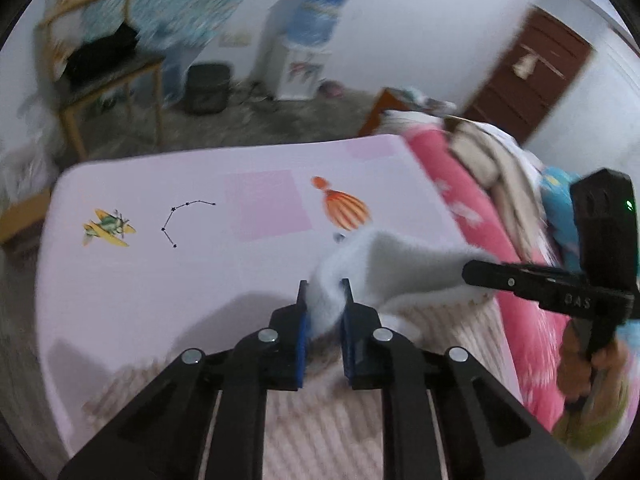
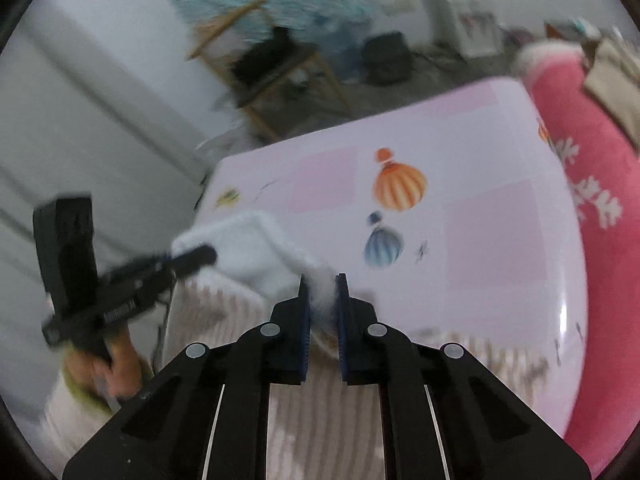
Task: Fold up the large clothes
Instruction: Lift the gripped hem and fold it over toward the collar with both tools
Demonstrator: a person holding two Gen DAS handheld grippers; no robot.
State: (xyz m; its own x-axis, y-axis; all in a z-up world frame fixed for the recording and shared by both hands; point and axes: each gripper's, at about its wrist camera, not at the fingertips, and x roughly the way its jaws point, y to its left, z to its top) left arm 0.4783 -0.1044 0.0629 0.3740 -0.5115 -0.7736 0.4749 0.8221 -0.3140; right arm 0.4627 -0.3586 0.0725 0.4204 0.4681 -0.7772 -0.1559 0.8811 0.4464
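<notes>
Both claws clamped on white fleecy hem of garment (image 1: 400, 264), lower centre of frame, over pink bed sheet (image 1: 160, 280): left claw (image 1: 325, 292), right claw (image 2: 320, 288). Step in hand: corners gripped. Next, likely: carry edge across evenly, keeping it taut.

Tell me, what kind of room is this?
Probably a bedroom in a home. There is a bed with a pink printed sheet and a folded pink blanket beside it, a water dispenser against the wall, and a brown wooden door.
</notes>
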